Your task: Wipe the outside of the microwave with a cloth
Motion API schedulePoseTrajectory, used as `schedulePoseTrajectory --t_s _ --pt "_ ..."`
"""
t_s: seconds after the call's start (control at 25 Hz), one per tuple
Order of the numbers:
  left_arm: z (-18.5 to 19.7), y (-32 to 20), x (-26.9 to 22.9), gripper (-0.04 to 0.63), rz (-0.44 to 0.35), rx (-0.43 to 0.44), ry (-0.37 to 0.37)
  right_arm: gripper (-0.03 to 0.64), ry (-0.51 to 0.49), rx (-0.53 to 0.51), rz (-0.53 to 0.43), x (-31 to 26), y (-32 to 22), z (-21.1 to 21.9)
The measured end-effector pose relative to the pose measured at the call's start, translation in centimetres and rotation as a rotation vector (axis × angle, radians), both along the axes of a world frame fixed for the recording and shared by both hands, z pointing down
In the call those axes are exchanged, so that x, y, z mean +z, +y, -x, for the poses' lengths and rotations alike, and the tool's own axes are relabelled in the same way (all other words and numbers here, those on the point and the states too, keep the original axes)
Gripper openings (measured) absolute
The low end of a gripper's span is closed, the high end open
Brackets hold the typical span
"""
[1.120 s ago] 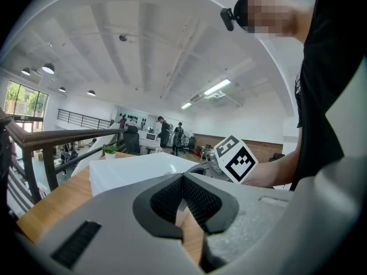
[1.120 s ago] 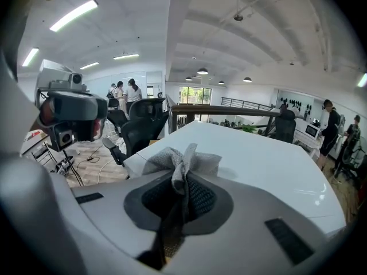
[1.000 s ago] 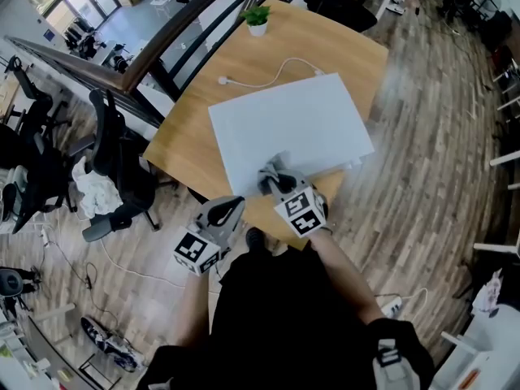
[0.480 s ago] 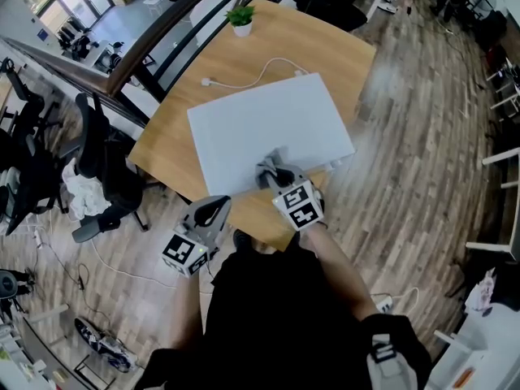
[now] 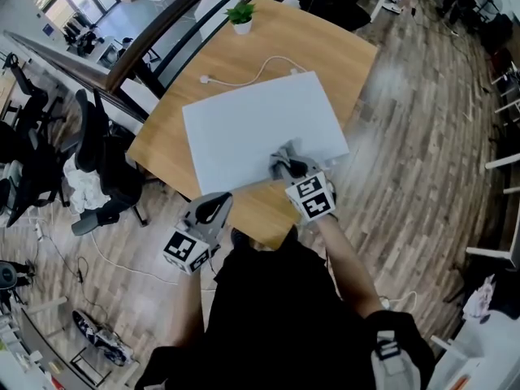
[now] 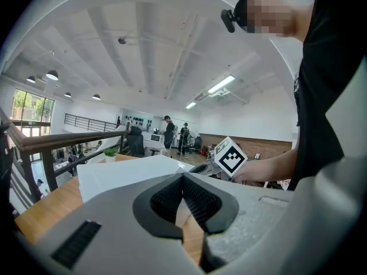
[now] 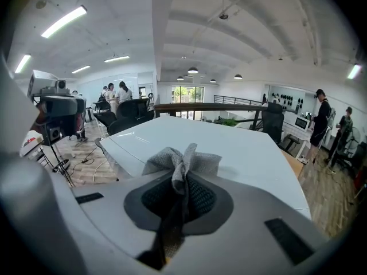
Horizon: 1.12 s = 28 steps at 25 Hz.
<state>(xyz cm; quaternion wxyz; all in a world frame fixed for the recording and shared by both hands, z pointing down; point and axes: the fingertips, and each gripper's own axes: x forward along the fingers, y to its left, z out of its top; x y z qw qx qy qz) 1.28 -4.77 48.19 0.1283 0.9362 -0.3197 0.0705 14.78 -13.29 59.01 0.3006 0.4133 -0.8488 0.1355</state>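
Note:
The white microwave (image 5: 252, 124) stands on a round wooden table (image 5: 325, 47); I look down on its flat top. A grey cloth (image 5: 284, 161) lies bunched on the top's near right edge, with my right gripper (image 5: 291, 169) shut on it. In the right gripper view the cloth (image 7: 182, 162) sticks out between the jaws onto the microwave's top (image 7: 241, 159). My left gripper (image 5: 213, 208) hangs off the table's near edge, left of the right one, jaws shut on nothing. The left gripper view shows the microwave (image 6: 123, 173) ahead and the right gripper's marker cube (image 6: 230, 156) to the right.
A small potted plant (image 5: 240, 16) and a white cable (image 5: 244, 78) lie on the table's far side. Black office chairs (image 5: 97, 161) and a railing (image 5: 146, 43) stand to the left. Wooden floor (image 5: 422, 136) spreads to the right.
The right gripper has slid the cloth to the right along the microwave's near edge. The left gripper has stayed about where it was.

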Motion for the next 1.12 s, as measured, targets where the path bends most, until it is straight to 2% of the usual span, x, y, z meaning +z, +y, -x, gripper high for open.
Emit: schedulePoseTrajectory --t_s 0.64,1.12 --pt "-3.9 0.5 0.2 0.002 0.001 -0.029 -0.018 0.025 0.025 0.082 -0.01 0.2 -2.1 -9.9" --pt "-6.1 0.8 0.5 0.002 0.003 -0.075 -0.022 0.025 0.039 0.104 -0.009 0.0 -3.3 -15.1"
